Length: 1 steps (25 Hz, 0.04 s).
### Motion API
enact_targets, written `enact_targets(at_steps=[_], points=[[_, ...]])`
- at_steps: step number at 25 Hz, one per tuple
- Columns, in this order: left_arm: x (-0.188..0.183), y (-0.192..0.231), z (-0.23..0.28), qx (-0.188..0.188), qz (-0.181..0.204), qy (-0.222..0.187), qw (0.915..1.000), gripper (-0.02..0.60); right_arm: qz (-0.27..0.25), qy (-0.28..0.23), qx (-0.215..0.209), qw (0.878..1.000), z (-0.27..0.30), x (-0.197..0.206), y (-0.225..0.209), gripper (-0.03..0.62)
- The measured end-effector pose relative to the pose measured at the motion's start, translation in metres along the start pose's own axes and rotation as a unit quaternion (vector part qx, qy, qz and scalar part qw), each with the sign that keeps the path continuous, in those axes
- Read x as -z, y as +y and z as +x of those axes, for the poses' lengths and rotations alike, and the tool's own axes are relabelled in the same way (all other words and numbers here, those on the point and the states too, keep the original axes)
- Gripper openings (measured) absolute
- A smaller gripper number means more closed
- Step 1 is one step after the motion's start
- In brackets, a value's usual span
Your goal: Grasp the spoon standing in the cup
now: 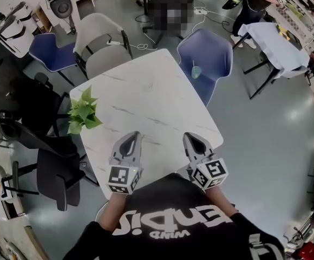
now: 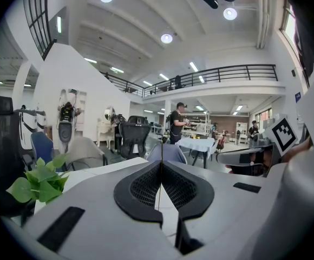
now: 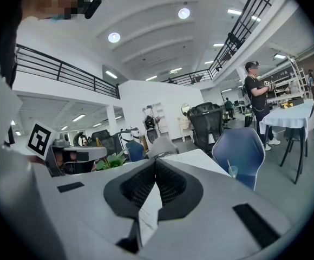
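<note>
We hold the left gripper [image 1: 132, 138] and the right gripper [image 1: 193, 140] at the near edge of the desk [image 1: 146, 96], fingers closed on nothing. The spoon [image 1: 194, 64] stands in the cup [image 1: 196, 72] on the blue chair [image 1: 216, 50] beyond the desk's far side. We should reach the right gripper across, open it, and pinch the handle above the rim.

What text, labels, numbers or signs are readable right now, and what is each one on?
"WIND": small white print on the person's black shirt, seen upside down in the head view.
"Enpis", or close to it: large white print on the same shirt, reading uncertain.
Left gripper and right gripper: black-and-white square marker patterns only, no letters.
Blue wall sign: too small to read.
</note>
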State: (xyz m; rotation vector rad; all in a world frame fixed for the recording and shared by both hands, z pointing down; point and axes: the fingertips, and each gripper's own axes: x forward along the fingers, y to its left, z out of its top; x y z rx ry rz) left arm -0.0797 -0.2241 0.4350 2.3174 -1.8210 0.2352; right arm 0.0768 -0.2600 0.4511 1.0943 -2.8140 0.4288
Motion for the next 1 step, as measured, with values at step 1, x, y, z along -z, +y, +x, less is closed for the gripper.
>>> enact_targets(at_steps=[1], points=[[0.0003,-0.0005,-0.0012,0.000,-0.001,0.001,1.0000,0.015,0.001,0.001,0.000,1.000,-0.0011,0.0005,0.0008,0.012]])
